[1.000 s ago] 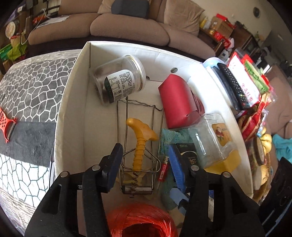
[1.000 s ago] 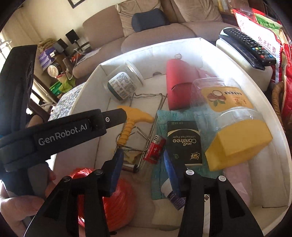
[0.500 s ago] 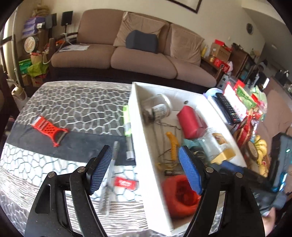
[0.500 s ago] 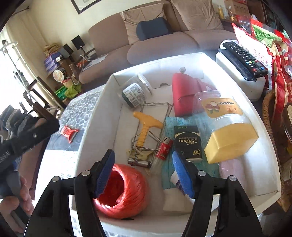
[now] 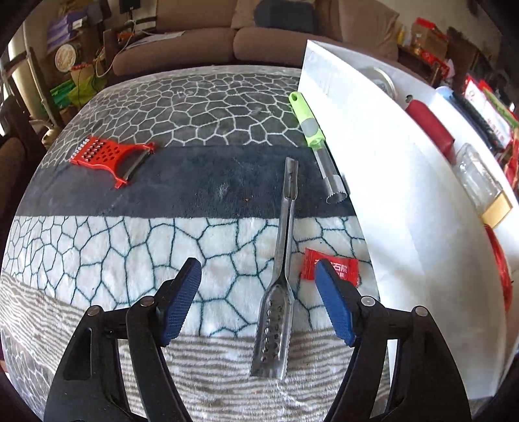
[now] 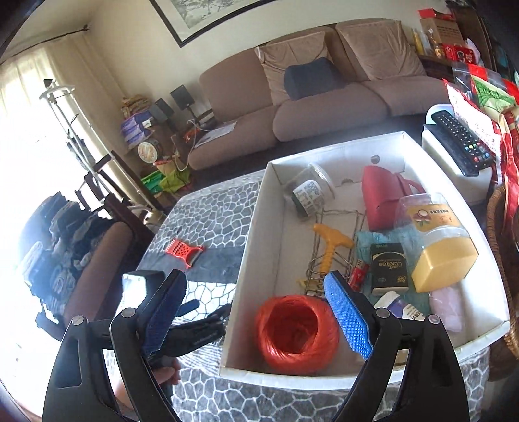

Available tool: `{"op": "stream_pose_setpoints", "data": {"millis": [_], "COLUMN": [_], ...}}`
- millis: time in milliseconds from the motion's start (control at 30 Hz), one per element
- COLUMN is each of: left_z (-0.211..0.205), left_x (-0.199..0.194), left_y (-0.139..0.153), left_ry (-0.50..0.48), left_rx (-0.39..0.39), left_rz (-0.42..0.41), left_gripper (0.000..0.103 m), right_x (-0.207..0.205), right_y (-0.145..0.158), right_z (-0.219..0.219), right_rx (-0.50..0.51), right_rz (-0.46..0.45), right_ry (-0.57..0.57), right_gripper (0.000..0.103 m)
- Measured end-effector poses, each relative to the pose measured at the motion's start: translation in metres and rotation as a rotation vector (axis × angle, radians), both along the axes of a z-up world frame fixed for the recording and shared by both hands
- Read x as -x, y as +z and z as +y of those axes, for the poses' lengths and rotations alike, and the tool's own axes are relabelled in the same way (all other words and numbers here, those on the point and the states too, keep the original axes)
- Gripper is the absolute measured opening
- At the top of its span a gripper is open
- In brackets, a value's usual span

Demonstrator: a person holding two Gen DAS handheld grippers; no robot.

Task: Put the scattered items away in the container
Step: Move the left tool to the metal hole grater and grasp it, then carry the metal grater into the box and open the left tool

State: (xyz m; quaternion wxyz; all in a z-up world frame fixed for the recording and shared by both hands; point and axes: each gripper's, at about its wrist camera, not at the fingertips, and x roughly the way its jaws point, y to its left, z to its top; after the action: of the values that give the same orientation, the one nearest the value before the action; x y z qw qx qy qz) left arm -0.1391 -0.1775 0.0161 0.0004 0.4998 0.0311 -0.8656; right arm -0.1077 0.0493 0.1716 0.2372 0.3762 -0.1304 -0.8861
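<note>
Underneath, a cobble-patterned blanket [image 5: 136,233]; beyond, brown sofa [image 6: 324,107], framed picture [image 6: 207,16].

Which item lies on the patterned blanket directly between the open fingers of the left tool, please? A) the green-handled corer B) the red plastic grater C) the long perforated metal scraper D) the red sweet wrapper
C: in the left wrist view the long perforated metal scraper lies between the fingers of the open left tool, on the patterned blanket.

Left wrist views blanket [image 5: 129,246] closely; right overlooks white box [image 6: 256,207]; both share it.
</note>
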Motion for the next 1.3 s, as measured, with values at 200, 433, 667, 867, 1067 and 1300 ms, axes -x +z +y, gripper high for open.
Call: {"op": "stream_pose_setpoints", "data": {"millis": [200, 433, 667, 867, 1067, 1300], "left_z": [0.007, -0.032, -0.059, -0.033, 0.023, 0.113], "left_x": [0.013, -0.014, -0.065, -0.081, -0.055, 0.022], "left_y": [-0.016, -0.005, 0.058, 0.132, 0.161, 0.156], "left_ry": [-0.047, -0.004, -0.015, -0.113, -0.178, -0.245], "left_rx": [0.041, -0.140, -0.289, -0.382, -0.402, -0.465], "left_rz": [-0.009, -0.001, 0.128, 0.221, 0.232, 0.152], "left_gripper": [0.039, 0.011, 0.011, 0.011, 0.011, 0.011], "right_x": [0.011, 0.011, 0.008, 0.024, 0.040, 0.093], "right_y": [-0.011, -0.010, -0.024, -0.040, -0.026, -0.006], "right_z": [-0.001, -0.016, -0.065, -0.095, -0.074, 0.011], "right_rx": [0.004, 0.025, 0.217, 0.273, 0.345, 0.241], "right_rz": [-0.035, -0.034, -0.160, -0.262, -0.257, -0.241], "right_ry": [0.014, 0.057, 0.197, 0.224, 0.207, 0.058], "right_gripper": [0.090, 0.090, 0.090, 0.089, 0.031, 0.031]}}
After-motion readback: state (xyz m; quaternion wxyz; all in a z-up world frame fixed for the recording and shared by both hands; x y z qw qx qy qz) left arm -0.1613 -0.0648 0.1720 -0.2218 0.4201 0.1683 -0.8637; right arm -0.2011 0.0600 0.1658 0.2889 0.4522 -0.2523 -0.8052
